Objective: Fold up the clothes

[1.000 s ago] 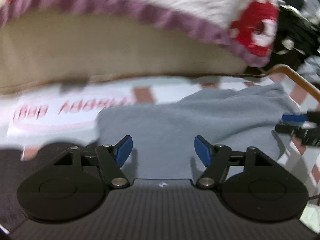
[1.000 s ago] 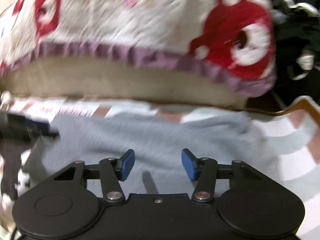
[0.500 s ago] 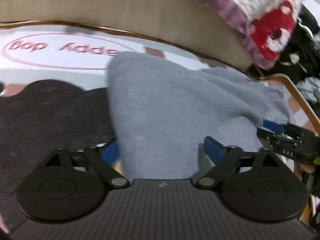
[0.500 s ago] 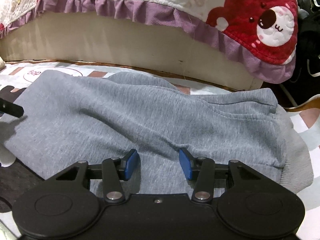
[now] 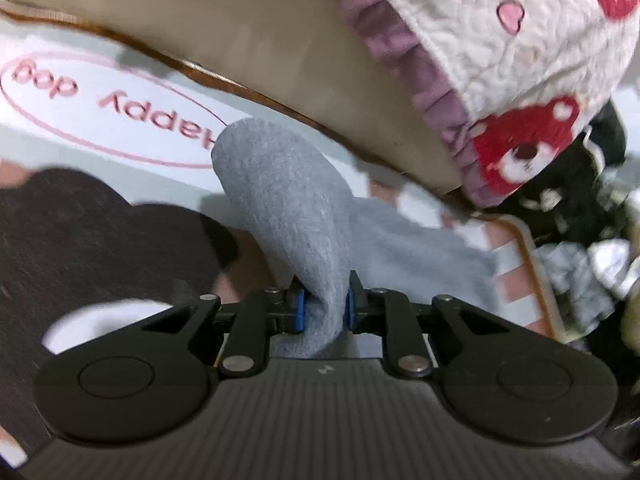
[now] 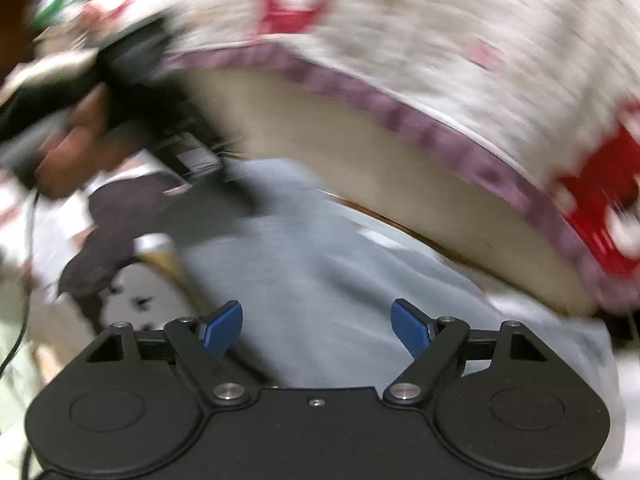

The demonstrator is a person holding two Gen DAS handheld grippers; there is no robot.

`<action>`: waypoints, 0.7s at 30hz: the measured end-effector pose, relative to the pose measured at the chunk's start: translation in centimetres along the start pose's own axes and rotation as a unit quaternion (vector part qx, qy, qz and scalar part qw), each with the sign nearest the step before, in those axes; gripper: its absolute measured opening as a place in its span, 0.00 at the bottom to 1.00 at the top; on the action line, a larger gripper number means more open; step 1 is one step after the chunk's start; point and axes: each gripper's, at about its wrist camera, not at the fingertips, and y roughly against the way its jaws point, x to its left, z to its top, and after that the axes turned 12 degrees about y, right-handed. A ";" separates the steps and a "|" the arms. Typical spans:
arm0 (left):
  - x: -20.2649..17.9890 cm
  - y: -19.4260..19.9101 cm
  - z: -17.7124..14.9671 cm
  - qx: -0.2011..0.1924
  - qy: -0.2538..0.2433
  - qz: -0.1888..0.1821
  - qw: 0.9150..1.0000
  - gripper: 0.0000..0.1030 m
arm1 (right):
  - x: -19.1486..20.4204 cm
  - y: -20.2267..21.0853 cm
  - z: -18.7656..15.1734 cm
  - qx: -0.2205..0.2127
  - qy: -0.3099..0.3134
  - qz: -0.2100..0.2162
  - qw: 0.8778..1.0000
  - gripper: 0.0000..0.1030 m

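A grey sweatshirt-like garment [image 5: 288, 216] lies on a printed floor mat beside a bed. My left gripper [image 5: 323, 312] is shut on a bunched fold of this grey fabric, which rises in a ridge away from the blue pads. In the blurred right wrist view the same grey garment [image 6: 320, 264] spreads below my right gripper [image 6: 318, 326], whose blue pads stand wide apart with nothing between them. At the upper left of that view a hand [image 6: 68, 152] holds the left gripper's body.
The bed's beige base [image 5: 248, 36] and a quilt with purple ruffle and red bears [image 5: 520, 60] overhang the far side. A dark garment [image 5: 80, 232] lies to the left on the mat [image 5: 100, 96]. Dark clutter [image 5: 580, 208] sits at right.
My left gripper closed on the grey fabric and lifted a fold. My right gripper opened wider and swung quickly, blurring its view.
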 end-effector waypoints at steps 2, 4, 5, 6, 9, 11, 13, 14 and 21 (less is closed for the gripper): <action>-0.9 0.1 0.0 0.003 0.018 -0.009 1.000 0.16 | 3.1 -0.5 1.3 -0.010 0.049 0.002 0.999 0.82; -1.8 0.3 -0.1 0.004 0.013 -0.010 1.000 0.16 | 5.1 -2.8 1.5 0.011 0.076 -0.041 0.996 0.82; -2.2 0.4 -0.3 0.005 0.007 -0.005 1.000 0.16 | 5.9 -4.1 1.5 0.027 0.095 -0.067 0.993 0.82; -2.6 0.5 -0.4 0.006 0.003 -0.002 1.000 0.16 | 6.1 -4.8 1.6 0.033 0.090 -0.085 0.992 0.82; -3.0 0.8 -0.7 0.007 0.001 0.014 1.000 0.15 | 4.8 -5.7 2.5 0.040 0.006 -0.089 0.995 0.82; -3.4 0.8 -1.1 0.003 -0.006 0.035 0.999 0.15 | 5.2 -6.4 2.9 0.044 0.009 -0.093 0.995 0.83; -4.0 0.9 -1.5 0.004 -0.010 0.041 0.999 0.15 | 6.0 -7.1 3.4 0.048 0.025 -0.100 0.993 0.83; -4.3 1.0 -1.7 0.006 -0.009 0.037 0.999 0.15 | 6.3 -7.4 3.6 0.050 0.033 -0.104 0.993 0.83; -5.9 4.3 -3.1 -0.047 -0.061 0.040 0.996 0.62 | 2.1 -5.5 3.3 0.026 -0.075 -0.116 0.990 0.21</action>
